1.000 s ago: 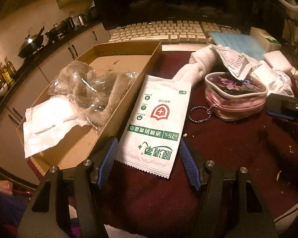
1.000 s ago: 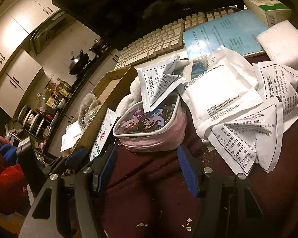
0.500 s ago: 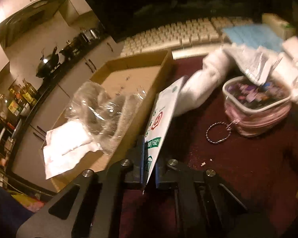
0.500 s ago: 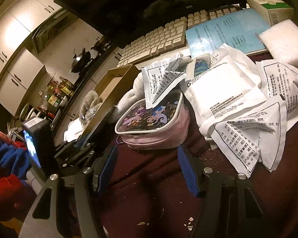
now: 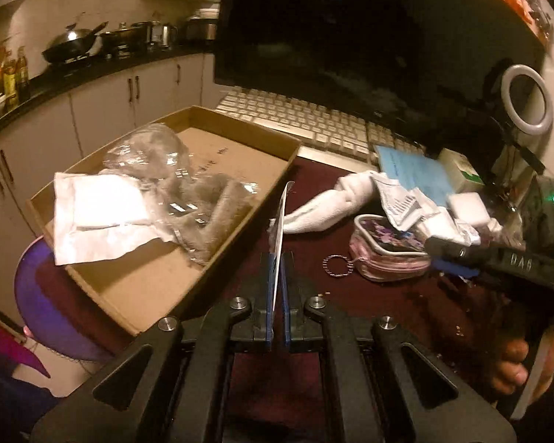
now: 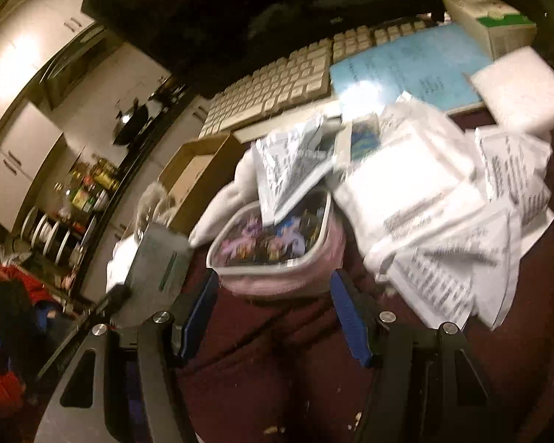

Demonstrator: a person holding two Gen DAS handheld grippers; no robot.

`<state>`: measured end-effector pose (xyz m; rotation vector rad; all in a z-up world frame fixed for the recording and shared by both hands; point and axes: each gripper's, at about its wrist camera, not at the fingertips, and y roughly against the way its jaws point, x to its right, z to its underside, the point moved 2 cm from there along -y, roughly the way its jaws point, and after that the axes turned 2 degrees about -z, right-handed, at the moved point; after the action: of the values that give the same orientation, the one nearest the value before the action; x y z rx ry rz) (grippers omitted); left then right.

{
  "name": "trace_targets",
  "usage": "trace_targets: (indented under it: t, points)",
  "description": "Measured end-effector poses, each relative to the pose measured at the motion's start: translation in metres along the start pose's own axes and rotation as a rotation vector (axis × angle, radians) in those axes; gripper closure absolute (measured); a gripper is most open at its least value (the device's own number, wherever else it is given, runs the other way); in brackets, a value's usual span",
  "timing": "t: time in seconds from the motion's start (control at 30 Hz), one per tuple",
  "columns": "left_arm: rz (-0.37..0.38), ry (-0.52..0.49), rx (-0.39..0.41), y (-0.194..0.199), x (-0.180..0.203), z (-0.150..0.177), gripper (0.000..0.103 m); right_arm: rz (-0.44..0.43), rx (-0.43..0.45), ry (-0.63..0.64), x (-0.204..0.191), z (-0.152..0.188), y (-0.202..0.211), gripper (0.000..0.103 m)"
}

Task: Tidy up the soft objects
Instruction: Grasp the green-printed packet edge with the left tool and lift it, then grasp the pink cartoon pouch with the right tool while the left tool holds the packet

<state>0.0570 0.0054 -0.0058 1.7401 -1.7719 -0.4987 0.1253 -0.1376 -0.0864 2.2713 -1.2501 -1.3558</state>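
- Our left gripper (image 5: 276, 288) is clamped on the wipe packet (image 5: 280, 221), edge-up, likely so it clears the box (image 5: 218, 254) wall at the table's left edge
- Our right gripper (image 6: 273, 310) gapes empty before the pouch (image 6: 277, 258)
- Dark red table (image 5: 387, 306), kitchen counter (image 5: 74, 74) behind

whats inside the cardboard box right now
The cardboard box holds a white packet and a grey cloth in clear plastic wrap, with bare cardboard at the far end. Anything beneath those two is covered.
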Motion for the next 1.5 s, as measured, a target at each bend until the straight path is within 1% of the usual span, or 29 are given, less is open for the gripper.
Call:
trace_targets:
  t: [0.07,0.13,0.2,0.27,0.37,0.47,0.57,0.6,0.63,0.67,0.7,0.73,0.77,0.83,0.93,0.97,1.03,1.07,1.1,1.17,1.23,1.3,1.37,1.43,1.47,1.5]
  points:
    - [0.047,0.039,0.002,0.004,-0.005,0.003,0.102,0.019,-0.004,0.018,-0.003,-0.008,-0.003,0.038]
    - [0.059,0.049,0.0,0.007,-0.004,0.011,0.102,0.044,-0.024,0.013,0.0,-0.015,-0.01,0.036]
    - [0.056,0.048,-0.014,0.003,-0.002,0.016,0.102,0.074,-0.063,-0.007,0.003,-0.018,-0.019,0.036]
    - [0.052,0.041,-0.02,0.0,0.001,0.019,0.102,0.071,-0.068,-0.009,-0.001,-0.019,-0.022,0.036]
    - [0.054,0.046,-0.022,-0.003,0.001,0.017,0.102,0.094,-0.082,0.007,-0.009,-0.015,-0.025,0.036]
    - [0.027,0.009,-0.035,-0.007,0.004,0.017,0.101,0.08,-0.108,0.013,-0.02,-0.005,-0.023,0.036]
    - [-0.021,-0.016,-0.081,-0.019,0.004,0.022,0.101,0.043,-0.127,0.075,-0.036,0.005,-0.017,0.035]
    - [-0.026,-0.019,-0.096,-0.024,0.003,0.024,0.101,0.03,-0.127,0.114,-0.043,0.008,-0.014,0.035]
    - [-0.017,-0.015,-0.095,-0.023,0.002,0.025,0.101,0.021,-0.125,0.166,-0.051,0.011,-0.011,0.035]
    - [-0.009,-0.016,-0.093,-0.023,0.003,0.025,0.101,0.029,-0.12,0.204,-0.055,0.011,-0.009,0.036]
    - [-0.012,-0.028,-0.088,-0.02,0.005,0.026,0.101,0.063,-0.107,0.224,-0.057,0.009,-0.006,0.035]
    - [-0.019,-0.034,-0.074,-0.017,0.006,0.026,0.101,0.101,-0.082,0.221,-0.055,0.004,-0.002,0.035]
    - [-0.017,-0.03,-0.06,-0.014,0.005,0.027,0.101,0.101,-0.066,0.218,-0.054,-0.001,0.0,0.035]
    - [0.003,0.01,-0.052,-0.012,-0.001,0.029,0.102,0.054,-0.05,0.251,-0.053,-0.01,0.0,0.035]
    - [0.058,0.102,-0.09,-0.017,-0.012,0.033,0.102,0.007,-0.083,0.242,-0.045,-0.015,-0.015,0.035]
    - [0.082,0.143,-0.115,-0.018,-0.017,0.034,0.102,0.003,-0.105,0.234,-0.044,-0.015,-0.021,0.035]
    - [0.13,0.176,-0.141,-0.018,-0.02,0.034,0.102,0.019,-0.109,0.235,-0.044,-0.017,-0.026,0.035]
    - [0.134,0.178,-0.142,-0.018,-0.021,0.033,0.102,0.023,-0.11,0.256,-0.046,-0.017,-0.028,0.035]
    - [0.118,0.169,-0.137,-0.019,-0.019,0.032,0.102,0.03,-0.113,0.274,-0.047,-0.02,-0.031,0.035]
    - [0.104,0.154,-0.137,-0.02,-0.015,0.03,0.102,0.035,-0.132,0.266,-0.046,-0.025,-0.038,0.035]
    - [0.11,0.154,-0.148,-0.021,-0.01,0.029,0.102,-0.013,-0.15,0.243,-0.048,-0.032,-0.045,0.035]
    - [0.13,0.145,-0.148,-0.018,-0.004,0.03,0.102,-0.006,-0.178,0.217,-0.044,-0.037,-0.053,0.035]
    - [0.127,0.135,-0.146,-0.018,0.0,0.032,0.102,0.01,-0.189,0.201,-0.037,-0.038,-0.058,0.035]
    - [0.129,0.148,-0.158,-0.019,0.0,0.036,0.102,0.032,-0.196,0.132,-0.023,-0.035,-0.058,0.035]
    - [0.13,0.151,-0.161,-0.019,0.001,0.037,0.102,0.023,-0.195,0.102,-0.018,-0.032,-0.055,0.035]
    - [0.129,0.149,-0.165,-0.019,0.002,0.038,0.102,-0.014,-0.202,0.078,-0.015,-0.025,-0.05,0.035]
